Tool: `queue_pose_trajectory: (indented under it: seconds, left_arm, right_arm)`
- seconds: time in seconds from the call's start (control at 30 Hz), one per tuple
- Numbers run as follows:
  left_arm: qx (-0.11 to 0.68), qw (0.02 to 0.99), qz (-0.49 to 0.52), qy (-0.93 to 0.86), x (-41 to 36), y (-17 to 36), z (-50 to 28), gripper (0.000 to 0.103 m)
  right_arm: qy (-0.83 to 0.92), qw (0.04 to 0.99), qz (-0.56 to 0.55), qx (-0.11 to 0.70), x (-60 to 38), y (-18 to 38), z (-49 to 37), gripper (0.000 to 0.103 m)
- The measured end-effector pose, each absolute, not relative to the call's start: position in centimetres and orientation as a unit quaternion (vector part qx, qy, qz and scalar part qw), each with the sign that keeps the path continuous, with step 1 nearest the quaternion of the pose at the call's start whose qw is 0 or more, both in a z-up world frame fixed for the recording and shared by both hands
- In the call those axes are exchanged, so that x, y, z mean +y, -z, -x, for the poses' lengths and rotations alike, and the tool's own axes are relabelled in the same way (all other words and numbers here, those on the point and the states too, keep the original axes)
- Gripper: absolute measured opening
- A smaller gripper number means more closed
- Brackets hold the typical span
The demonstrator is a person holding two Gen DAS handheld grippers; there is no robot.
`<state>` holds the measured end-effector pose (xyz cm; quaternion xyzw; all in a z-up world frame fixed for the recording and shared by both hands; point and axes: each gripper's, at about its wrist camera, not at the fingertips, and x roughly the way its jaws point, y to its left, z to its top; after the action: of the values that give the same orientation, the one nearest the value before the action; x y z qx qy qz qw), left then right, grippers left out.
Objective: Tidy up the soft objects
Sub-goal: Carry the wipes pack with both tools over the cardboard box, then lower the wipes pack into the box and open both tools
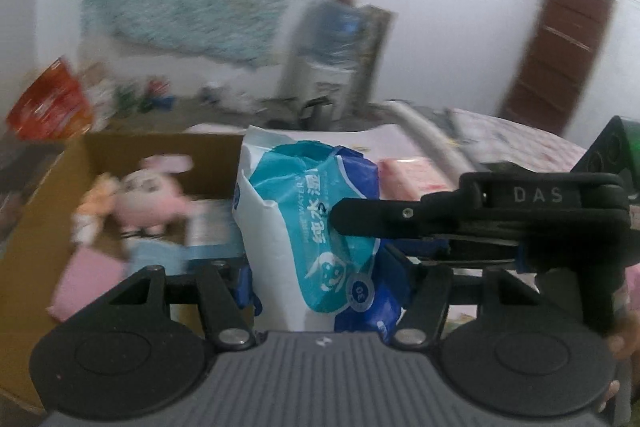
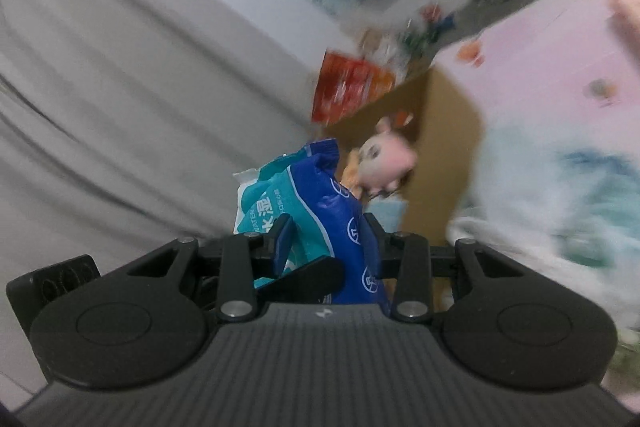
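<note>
While both views are smearing with blur, the cardboard box [image 1: 48,195] is sitting at the left of the left wrist view, open at the top. Inside it a pink plush toy [image 1: 148,195] is lying near the back wall, with a pink flat item [image 1: 86,279] lying in front of it and what may be a pale blue packet [image 1: 208,227] just beside the toy, though the blur is making that hard to read. Behind the box a red and orange bag [image 1: 48,107] is standing.

At the middle, the left tool [image 1: 320,279] is gripping a pack of wet wipes [image 1: 316,223], white, teal and dark blue, with its jaws standing about halfway apart and pressing on the pack's lower sides. The pack is standing upright just right of the box.

Further right, the right tool [image 1: 344,215] is reaching in sideways, its black finger lying across the same pack. In the right wrist view this tool [image 2: 326,241] is pinching the pack's dark blue edge [image 2: 340,227], jaws fairly narrow. Beyond it, a pink bed cover [image 2: 540,67] is spreading off to the right.
</note>
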<state>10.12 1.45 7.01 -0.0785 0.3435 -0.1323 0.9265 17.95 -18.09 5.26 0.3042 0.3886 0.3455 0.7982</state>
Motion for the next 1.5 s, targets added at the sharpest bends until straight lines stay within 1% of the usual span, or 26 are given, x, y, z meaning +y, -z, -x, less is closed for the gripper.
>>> queue_pose_trajectory:
  seconds: [0.23,0.33,0.4,0.43,0.5,0.6,0.73,0.93,1.03,1.2,1.27,1.33,1.47,1.5]
  left_arm:
    - [0.409,0.893,0.155,0.102,8.8,-2.8,-15.0,0.063]
    - [0.432,0.877,0.176,0.112,10.3,-1.1,-15.4,0.062]
    - [0.448,0.865,0.189,0.122,10.7,0.0,-15.8,0.062]
    - [0.461,0.856,0.196,0.126,10.8,0.5,-16.3,0.063]
    - [0.48,0.844,0.202,0.126,10.8,2.0,-17.5,0.066]
    - [0.505,0.831,0.204,0.116,10.8,3.7,-18.6,0.07]
    - [0.508,0.83,0.207,0.103,11.3,4.5,-19.0,0.07]
    - [0.51,0.83,0.206,0.092,11.3,5.0,-19.6,0.071]
    - [0.514,0.829,0.208,0.077,11.3,5.0,-20.4,0.071]
    - [0.497,0.844,0.196,0.054,11.0,4.1,-21.4,0.071]
    - [0.496,0.848,0.181,0.051,10.5,3.9,-21.9,0.068]
    - [0.502,0.848,0.165,0.046,10.0,4.0,-22.6,0.06]
    - [0.514,0.845,0.141,0.037,9.2,4.5,-23.8,0.052]
    - [0.515,0.847,0.13,0.04,8.9,4.7,-24.0,0.048]
  right_arm:
    - [-0.334,0.767,-0.275,0.474,-10.6,-2.5,-22.8,0.036]
    - [-0.319,0.767,-0.25,0.498,-9.2,-1.8,-23.4,0.04]
    - [-0.307,0.768,-0.233,0.512,-8.8,-1.4,-23.4,0.046]
    - [-0.298,0.77,-0.224,0.518,-8.7,-1.4,-23.5,0.047]
    - [-0.287,0.775,-0.221,0.518,-8.8,-1.8,-23.6,0.053]
    - [-0.29,0.782,-0.241,0.496,-9.9,-2.2,-24.4,0.055]
    - [-0.292,0.788,-0.263,0.474,-11.3,-2.7,-25.0,0.055]
    - [-0.292,0.785,-0.287,0.466,-13.2,-2.8,-24.7,0.055]
    - [-0.292,0.785,-0.29,0.463,-14.1,-2.4,-24.1,0.055]
    - [-0.284,0.785,-0.296,0.463,-15.7,-1.5,-23.3,0.055]
    - [-0.278,0.786,-0.3,0.464,-16.4,-1.1,-23.1,0.055]
    - [-0.273,0.785,-0.305,0.466,-17.1,-0.6,-22.9,0.055]
    - [-0.266,0.783,-0.312,0.467,-18.1,0.2,-22.4,0.055]
    - [-0.266,0.783,-0.313,0.467,-18.3,0.3,-22.3,0.055]
